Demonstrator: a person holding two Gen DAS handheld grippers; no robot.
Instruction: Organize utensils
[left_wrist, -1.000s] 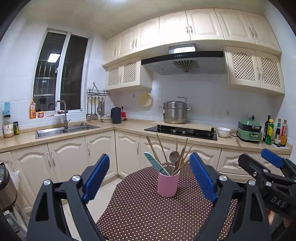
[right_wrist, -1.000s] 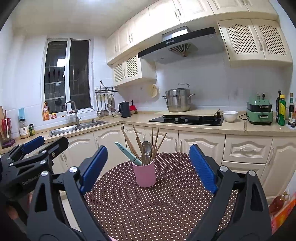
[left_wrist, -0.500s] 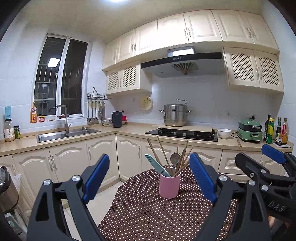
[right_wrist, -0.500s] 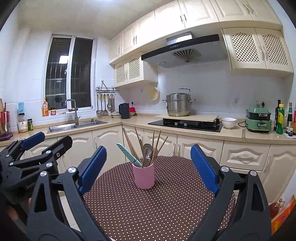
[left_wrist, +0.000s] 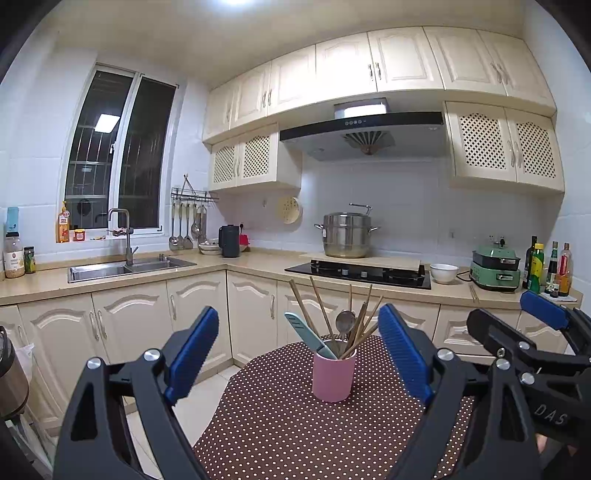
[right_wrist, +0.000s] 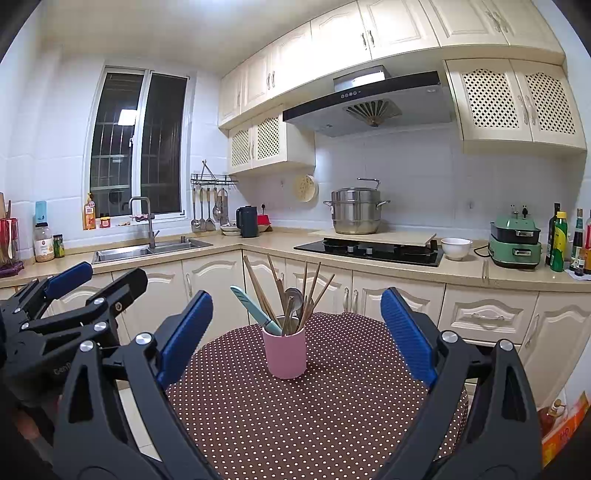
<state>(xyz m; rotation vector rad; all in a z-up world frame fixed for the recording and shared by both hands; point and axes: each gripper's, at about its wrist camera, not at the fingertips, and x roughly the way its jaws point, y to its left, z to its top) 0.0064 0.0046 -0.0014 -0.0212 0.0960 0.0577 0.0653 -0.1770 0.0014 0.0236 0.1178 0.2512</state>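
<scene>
A pink cup (left_wrist: 334, 375) is standing upright on a round table (left_wrist: 295, 435) covered in a brown cloth with white dots, and everything else is placed relative to that cup. Wooden chopsticks (left_wrist: 306, 314), a metal spoon (left_wrist: 344, 320) and a teal-handled utensil (left_wrist: 304, 329) are sticking up out of the cup, leaning outward in different directions. The left gripper (left_wrist: 295, 354) is hovering on the near side of the cup, its blue-padded fingers (left_wrist: 192, 349) spread wide and holding nothing, well apart from the cup. The right gripper (right_wrist: 295, 336) is also hanging on the near side of the cup, its jaws likewise gaping wide and empty; in the left wrist view it is showing to the right of the cup. Far behind the cup, a steel pot (left_wrist: 346, 234) is sitting on the counter by the black cooktop (left_wrist: 358, 273), and a sink (left_wrist: 125, 266) is lying behind the cup to the left.
</scene>
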